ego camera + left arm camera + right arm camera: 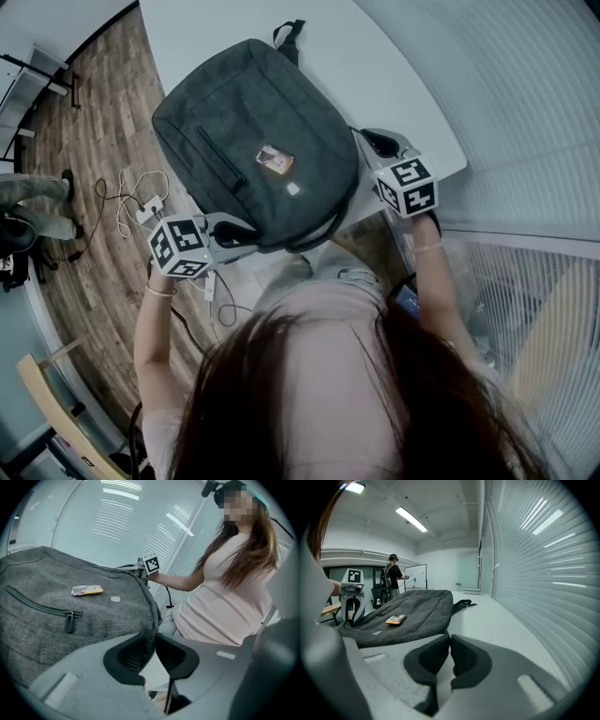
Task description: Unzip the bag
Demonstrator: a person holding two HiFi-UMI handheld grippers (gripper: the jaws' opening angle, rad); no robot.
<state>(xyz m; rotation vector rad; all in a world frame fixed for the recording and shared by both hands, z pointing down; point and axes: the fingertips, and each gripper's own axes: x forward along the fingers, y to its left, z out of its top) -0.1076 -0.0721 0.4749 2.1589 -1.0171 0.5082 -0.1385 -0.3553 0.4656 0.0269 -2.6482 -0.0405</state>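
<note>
Left gripper (150,644), lower left of the head view: clenched on a fold of the bag's (253,131) near edge, cloth pinched between the pads. The hold is thin, so I judge it could slip out once the zip is tugged.

Bag lies flat on the table (375,66), centre frame. A packet (87,590) sits loose on top. If the bag lifts or skids, the packet slides off.

Right gripper (450,641), at the bag's right edge: pads pressed together. I cannot make out a zip pull between them. Risk: if nothing is caught, a pull moves no slider or drags the whole bag toward the table edge.
</note>
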